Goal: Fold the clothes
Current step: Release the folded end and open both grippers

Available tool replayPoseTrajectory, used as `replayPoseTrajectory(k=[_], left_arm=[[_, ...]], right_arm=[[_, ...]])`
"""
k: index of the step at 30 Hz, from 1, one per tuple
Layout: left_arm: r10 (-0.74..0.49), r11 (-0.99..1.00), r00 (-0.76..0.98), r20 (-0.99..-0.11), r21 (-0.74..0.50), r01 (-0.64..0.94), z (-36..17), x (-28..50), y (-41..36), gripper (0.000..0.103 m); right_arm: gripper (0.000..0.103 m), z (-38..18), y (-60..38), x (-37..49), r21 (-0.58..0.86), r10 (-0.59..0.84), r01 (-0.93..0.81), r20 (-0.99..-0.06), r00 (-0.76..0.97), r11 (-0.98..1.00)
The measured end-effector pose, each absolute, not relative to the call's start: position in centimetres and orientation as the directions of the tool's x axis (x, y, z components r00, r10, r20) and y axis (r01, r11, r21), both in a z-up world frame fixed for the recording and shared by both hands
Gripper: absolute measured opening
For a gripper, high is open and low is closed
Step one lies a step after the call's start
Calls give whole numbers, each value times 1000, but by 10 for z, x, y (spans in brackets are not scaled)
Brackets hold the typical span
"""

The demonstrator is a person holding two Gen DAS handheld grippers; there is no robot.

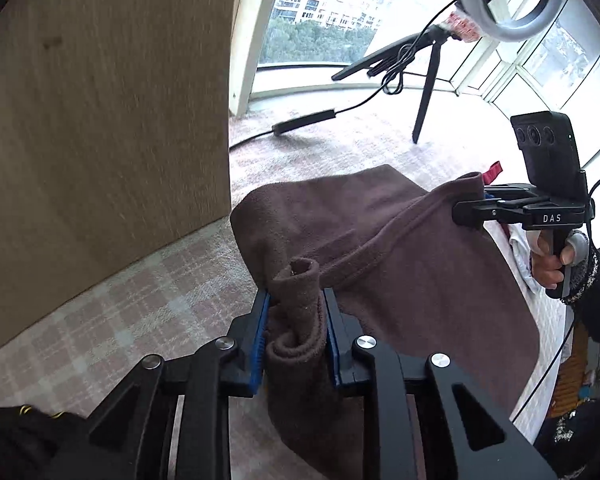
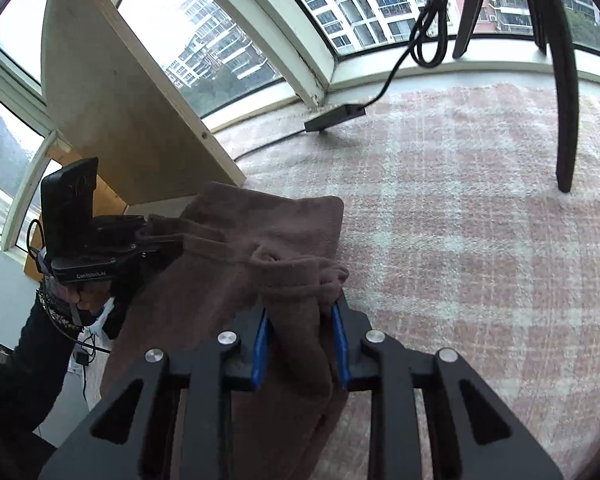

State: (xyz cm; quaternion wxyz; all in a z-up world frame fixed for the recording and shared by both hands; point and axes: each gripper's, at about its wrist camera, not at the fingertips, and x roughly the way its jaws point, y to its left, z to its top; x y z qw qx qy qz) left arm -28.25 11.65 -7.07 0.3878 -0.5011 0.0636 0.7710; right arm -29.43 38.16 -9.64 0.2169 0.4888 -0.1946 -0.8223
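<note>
Pink checked blanket spread under everything, wooden panel at your left. Brown garment hangs lifted over the blanket, stretched between your two hands, its long edge running tool to tool. Left gripper is clamped on a bunched corner; right gripper is clamped on the other. Neither hand is nearer: you hold both ends, cloth sagging between.
</note>
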Motion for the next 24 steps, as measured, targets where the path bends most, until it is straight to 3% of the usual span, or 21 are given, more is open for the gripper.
replayPoseTrajectory(k=[7,10,12,14,15,16,18,21,24], left_arm=[[571,-664,-420,-705,-96,-742,73,-207,99,22],[568,-645,-484,-665,5,-764,103,-159,95,23],[555,-638,-477,-682,20,-770,92,-128,93,32],[508,-649,-415,-755,-19,-760,51,-92,81,34],[481,-659,-353,-802,-66,-749,25,-72,73,34],[456,-669,-284,-844,-115,-734,-2,-51,61,34],[405,-726,-159,-900,-211,-655,-49,-22,34,33],[380,-803,-77,-922,-287,-523,-86,-6,4,27],[402,-806,-160,-901,-266,-529,-72,-16,4,27]], right_arm=[[24,39,362,-224,344,-485,342,-625,-612,-874],[24,83,351,-188,230,-440,380,-574,-690,-896],[25,94,344,-164,170,-408,383,-570,-713,-908],[33,69,340,-138,180,-388,363,-644,-660,-914],[44,45,341,-117,205,-379,338,-700,-605,-919],[49,20,342,-96,229,-370,311,-752,-546,-923],[49,-28,345,-53,271,-356,250,-836,-417,-929],[49,-63,364,-11,398,-404,96,-842,-357,-913],[49,-57,378,-14,464,-436,40,-796,-420,-885]])
